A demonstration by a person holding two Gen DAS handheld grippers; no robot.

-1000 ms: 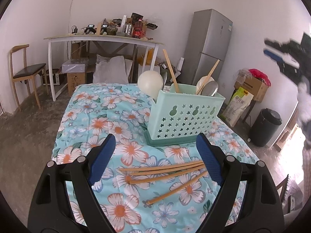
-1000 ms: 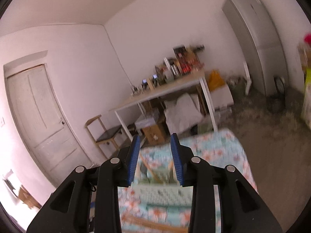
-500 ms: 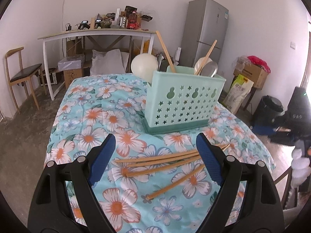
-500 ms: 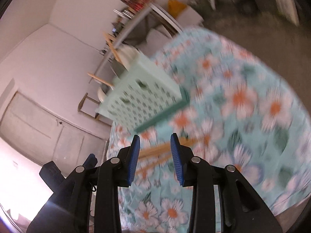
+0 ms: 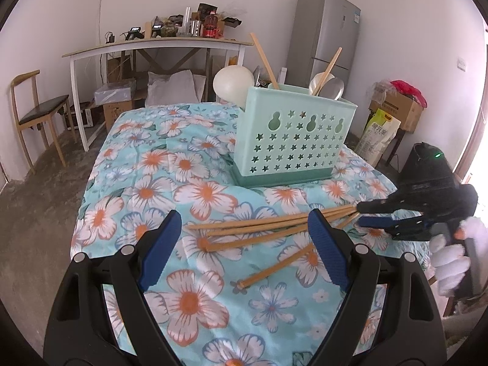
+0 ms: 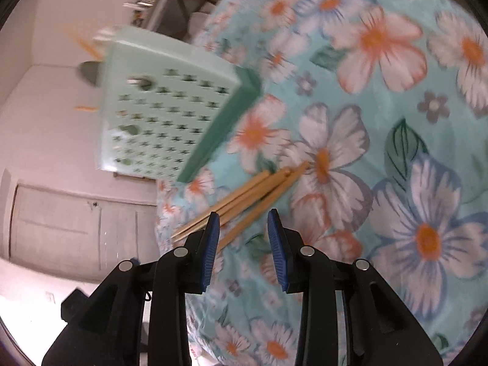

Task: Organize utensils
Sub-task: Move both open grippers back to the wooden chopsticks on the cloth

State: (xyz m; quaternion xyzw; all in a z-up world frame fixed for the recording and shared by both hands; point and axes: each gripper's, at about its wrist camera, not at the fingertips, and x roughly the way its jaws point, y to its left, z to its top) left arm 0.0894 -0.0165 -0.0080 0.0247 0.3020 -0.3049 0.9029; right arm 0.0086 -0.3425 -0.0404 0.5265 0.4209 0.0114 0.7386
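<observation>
1. Loose wooden chopsticks [image 5: 262, 228] are seen lying flat on the floral-covered tabletop [image 5: 146, 164], just ahead of the left claw [image 5: 244, 244], whose jaws are spread wide with nothing between them.
2. The long axes of the chopsticks run across the left claw's view, from a fanned spread ahead of its left finger to a bunched end past its right finger; one stick lies nearer the claw, angled away from the rest.
3. A mint utensil basket [image 5: 292, 140] is found standing upright beyond the chopsticks, well ahead of the left claw, with chopsticks and spoons leaning out of its top.
4. The right claw [image 5: 366, 213] is shown from the side in the left view, held by a white-gloved hand [image 5: 451, 250], its tips at the bunched chopstick ends.
5. In the right view, which is blurred and rolled, the right claw [image 6: 241, 231] is seen partly open and gripping nothing; the chopsticks [image 6: 244, 201] point away and to the upper right from between its fingers.
6. Whether the sticks are touched by the pads cannot be told.
</observation>
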